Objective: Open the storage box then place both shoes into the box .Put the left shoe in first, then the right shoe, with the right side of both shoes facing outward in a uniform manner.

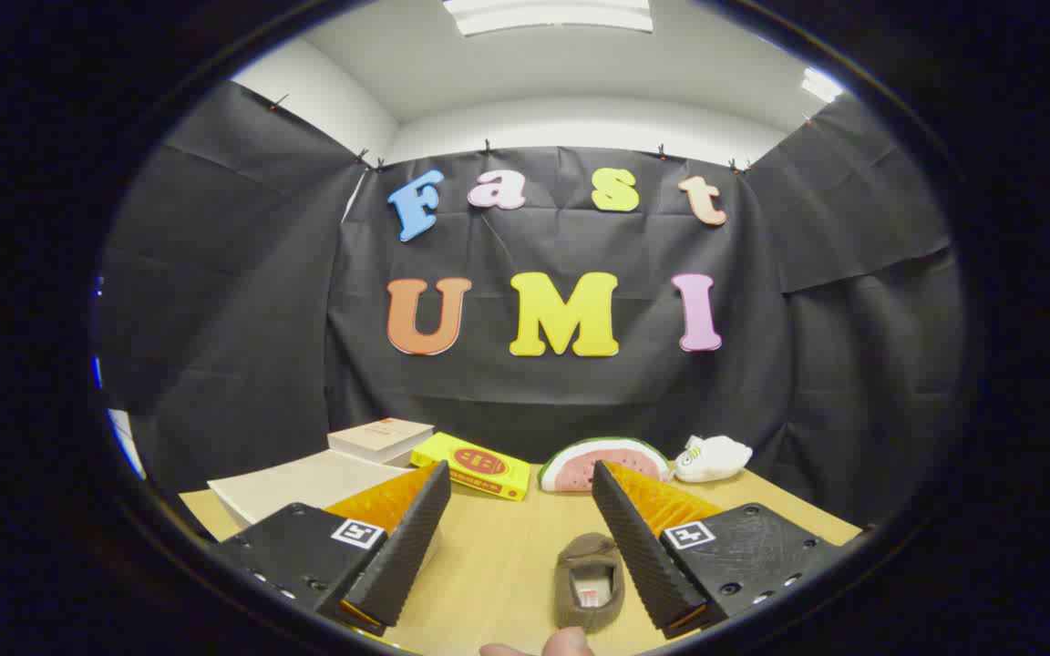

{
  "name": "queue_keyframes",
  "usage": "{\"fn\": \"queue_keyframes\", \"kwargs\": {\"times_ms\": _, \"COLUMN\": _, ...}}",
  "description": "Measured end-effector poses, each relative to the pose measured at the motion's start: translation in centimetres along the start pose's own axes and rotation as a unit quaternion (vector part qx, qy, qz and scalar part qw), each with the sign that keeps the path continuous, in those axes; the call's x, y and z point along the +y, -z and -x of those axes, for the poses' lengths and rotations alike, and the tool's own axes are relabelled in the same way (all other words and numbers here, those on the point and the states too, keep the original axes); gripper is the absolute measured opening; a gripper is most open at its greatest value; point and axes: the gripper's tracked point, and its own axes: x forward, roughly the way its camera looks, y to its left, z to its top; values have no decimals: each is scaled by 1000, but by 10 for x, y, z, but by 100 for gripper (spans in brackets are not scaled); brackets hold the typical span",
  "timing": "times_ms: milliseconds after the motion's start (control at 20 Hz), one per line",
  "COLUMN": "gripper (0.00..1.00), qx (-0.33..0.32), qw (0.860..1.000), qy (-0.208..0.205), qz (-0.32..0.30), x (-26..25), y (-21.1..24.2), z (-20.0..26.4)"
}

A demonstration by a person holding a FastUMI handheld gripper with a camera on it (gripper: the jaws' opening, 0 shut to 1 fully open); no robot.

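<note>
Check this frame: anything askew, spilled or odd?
Nothing spilled or damaged. One oddity: a fingertip pokes in just behind the brown shoe, which lies between the open claw's fingers, close to the right one. The claw touches nothing.

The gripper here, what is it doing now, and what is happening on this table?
A person holds the gripper above a wooden table; its fingers are open and grip nothing. A brown shoe lies between them, close to the right finger. Beyond the fingers are a pale flat box, a yellow box, a watermelon toy and a small white shoe. Nothing is packed yet.
</note>
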Motion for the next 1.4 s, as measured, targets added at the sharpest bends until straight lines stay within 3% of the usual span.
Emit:
{"fn": "queue_keyframes", "kwargs": {"times_ms": 850, "gripper": 95, "qx": 11, "qw": 1000, "qy": -25, "qz": 6, "x": 19, "y": 19, "z": -8}}
{"fn": "queue_keyframes", "kwargs": {"times_ms": 1400, "gripper": 95, "qx": 61, "qw": 990, "qy": -110, "qz": -68, "x": 56, "y": 57, "z": -27}}
